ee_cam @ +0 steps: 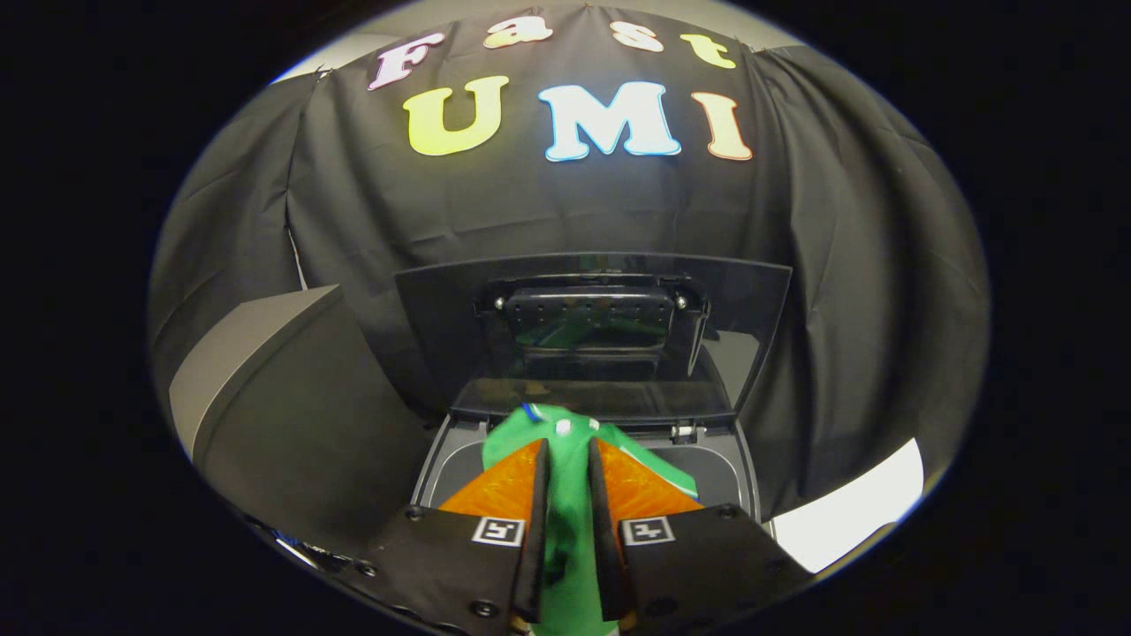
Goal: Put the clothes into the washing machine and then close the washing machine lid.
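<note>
A bright green piece of clothing point(565, 521) is pinched between my two fingers, and my gripper point(568, 446) is shut on it. The cloth bunches up past the fingertips and hangs down between them. Just beyond and below it is the washing machine point(720, 468), its top opening showing grey rim on both sides of the cloth. The dark see-through lid point(592, 331) stands raised upright behind the opening, and the green cloth is mirrored in it. The inside of the drum is hidden by the cloth and my fingers.
A grey box-shaped object point(283, 397) with a slanted top stands close to the left of the machine. A pale floor patch point(848, 512) lies to the right. Black cloth walls close off the space behind and to both sides.
</note>
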`<state>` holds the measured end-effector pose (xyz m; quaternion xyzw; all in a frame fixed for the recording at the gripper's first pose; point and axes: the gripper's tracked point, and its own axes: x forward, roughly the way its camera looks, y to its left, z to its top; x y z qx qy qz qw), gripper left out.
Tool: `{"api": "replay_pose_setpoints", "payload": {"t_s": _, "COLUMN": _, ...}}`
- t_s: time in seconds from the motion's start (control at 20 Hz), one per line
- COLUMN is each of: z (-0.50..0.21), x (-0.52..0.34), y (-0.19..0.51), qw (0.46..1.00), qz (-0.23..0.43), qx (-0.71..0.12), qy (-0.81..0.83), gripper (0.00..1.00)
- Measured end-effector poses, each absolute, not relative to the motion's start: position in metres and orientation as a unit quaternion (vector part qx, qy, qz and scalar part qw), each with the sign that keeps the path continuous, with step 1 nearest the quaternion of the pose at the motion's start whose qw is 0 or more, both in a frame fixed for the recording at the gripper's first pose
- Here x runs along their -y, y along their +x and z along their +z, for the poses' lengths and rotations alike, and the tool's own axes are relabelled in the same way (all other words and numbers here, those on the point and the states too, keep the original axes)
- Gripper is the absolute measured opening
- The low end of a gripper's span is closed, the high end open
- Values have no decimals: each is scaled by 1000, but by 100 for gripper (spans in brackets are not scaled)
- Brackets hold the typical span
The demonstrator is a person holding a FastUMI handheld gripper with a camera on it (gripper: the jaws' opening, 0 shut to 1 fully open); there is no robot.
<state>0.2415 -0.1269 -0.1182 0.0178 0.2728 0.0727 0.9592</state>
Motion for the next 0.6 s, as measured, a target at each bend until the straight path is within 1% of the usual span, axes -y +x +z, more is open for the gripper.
{"api": "replay_pose_setpoints", "payload": {"t_s": 0.2, "z": -123, "x": 126, "y": 241, "qw": 958, "qz": 70, "qx": -276, "qy": 11, "gripper": 97}}
{"api": "replay_pose_setpoints", "payload": {"t_s": 0.4, "z": -126, "x": 124, "y": 237, "qw": 958, "qz": 66, "qx": -278, "qy": 12, "gripper": 97}}
{"api": "replay_pose_setpoints", "payload": {"t_s": 0.6, "z": -110, "x": 125, "y": 242, "qw": 963, "qz": 64, "qx": -260, "qy": 17, "gripper": 97}}
